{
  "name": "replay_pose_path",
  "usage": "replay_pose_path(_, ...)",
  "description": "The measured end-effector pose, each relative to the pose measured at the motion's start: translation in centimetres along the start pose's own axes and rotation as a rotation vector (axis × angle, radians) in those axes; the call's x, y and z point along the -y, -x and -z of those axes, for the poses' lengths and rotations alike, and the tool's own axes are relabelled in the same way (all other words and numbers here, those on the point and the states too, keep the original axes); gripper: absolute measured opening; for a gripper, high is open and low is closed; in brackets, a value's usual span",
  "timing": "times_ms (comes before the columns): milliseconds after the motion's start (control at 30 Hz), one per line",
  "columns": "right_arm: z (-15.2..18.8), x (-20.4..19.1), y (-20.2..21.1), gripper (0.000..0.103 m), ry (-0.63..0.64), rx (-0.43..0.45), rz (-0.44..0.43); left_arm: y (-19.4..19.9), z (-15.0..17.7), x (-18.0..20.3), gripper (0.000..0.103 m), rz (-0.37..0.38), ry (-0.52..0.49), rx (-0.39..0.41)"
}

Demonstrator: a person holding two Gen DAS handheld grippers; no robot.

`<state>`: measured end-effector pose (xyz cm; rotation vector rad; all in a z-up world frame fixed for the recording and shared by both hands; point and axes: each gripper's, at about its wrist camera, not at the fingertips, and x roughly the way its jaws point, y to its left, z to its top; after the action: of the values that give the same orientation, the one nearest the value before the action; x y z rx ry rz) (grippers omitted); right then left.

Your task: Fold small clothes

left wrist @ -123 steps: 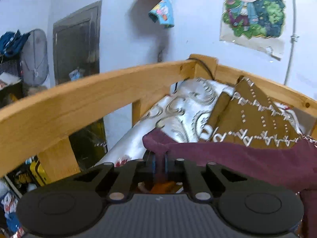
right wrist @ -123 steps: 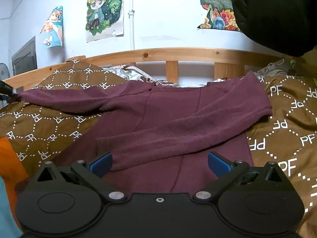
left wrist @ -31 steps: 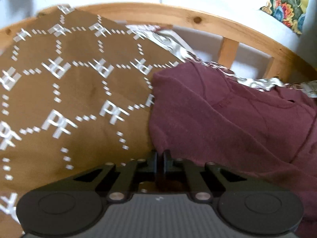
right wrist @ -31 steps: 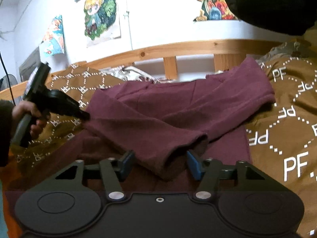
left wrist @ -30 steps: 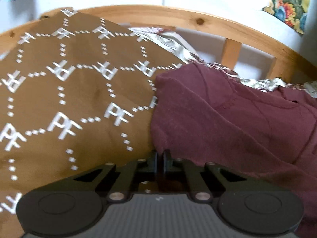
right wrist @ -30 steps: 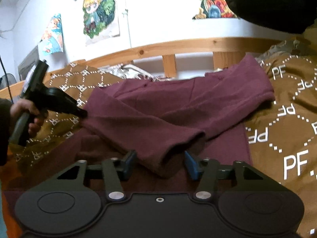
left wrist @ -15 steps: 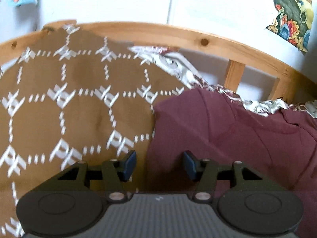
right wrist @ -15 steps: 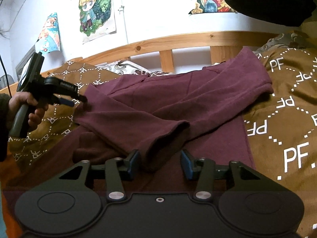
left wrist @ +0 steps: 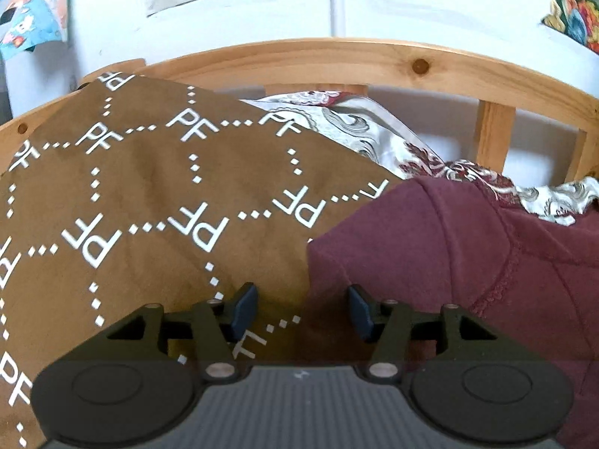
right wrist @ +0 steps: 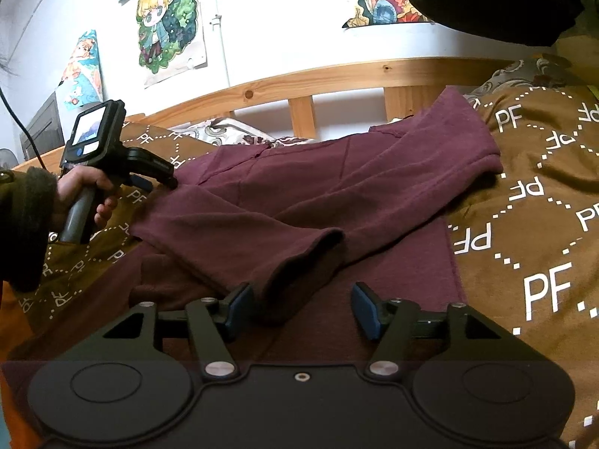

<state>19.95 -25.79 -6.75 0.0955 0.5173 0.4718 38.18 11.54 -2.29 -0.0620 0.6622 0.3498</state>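
Sweater (right wrist: 337, 194) — sleeves crossed on chest | left gripper (left wrist: 302, 312) released sleeve, jaws wide | right gripper (right wrist: 302, 310) — wide, empty

My left gripper (right wrist: 149, 183) is matte black with a small lit screen, a grey handle and blue-padded fingers (left wrist: 245, 308). My bare hand (right wrist: 84, 194) shows a dark fuzzy sleeve (right wrist: 22, 228).

Probably a home bedroom: wooden bed rail (right wrist: 337, 75); brown blanket (left wrist: 149, 194); cartoon posters (right wrist: 168, 22) on the wall.
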Motion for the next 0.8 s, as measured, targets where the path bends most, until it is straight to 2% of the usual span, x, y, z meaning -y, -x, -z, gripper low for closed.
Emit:
replay_pose_path(67,-0.1,0.0,0.1,0.067,0.0,0.001,0.004,0.2,-0.1,-0.2,0.067,-0.013,0.009,-0.009)
replay_pose_path(100,-0.1,0.0,0.1,0.069,0.002,0.001,0.007,0.4,-0.1,-0.1,0.075,-0.018,0.014,-0.012)
replay_pose_path(133,-0.2,-0.1,0.1,0.074,0.004,0.001,0.009,0.6,0.0,0.0,0.081,-0.025,0.016,-0.017)
replay_pose_path(167,-0.3,-0.1,0.2,0.082,0.006,-0.002,0.012,0.9,0.1,0.0,0.092,-0.033,0.016,-0.018)
replay_pose_path(200,-0.5,-0.1,0.2,0.086,0.007,-0.008,0.015,1.3,0.4,0.2,0.098,-0.044,0.017,-0.014)
replay_pose_path(267,-1.0,0.0,0.5,0.093,0.007,-0.01,0.027,2.5,1.0,0.6,0.1,-0.042,0.005,0.009)
replay_pose_path(433,-2.1,-0.1,2.1,0.102,0.055,0.009,0.078,6.4,2.4,1.7,0.102,0.02,-0.074,0.028)
replay_pose_path(600,-2.5,-0.5,3.6,0.102,0.096,-0.011,0.108,11.4,4.3,2.0,0.102,0.128,-0.147,0.029)
replay_pose_path(800,-2.3,-2.1,6.2,0.102,0.193,-0.044,0.13,17.0,7.6,1.3,0.102,0.236,-0.205,-0.029)
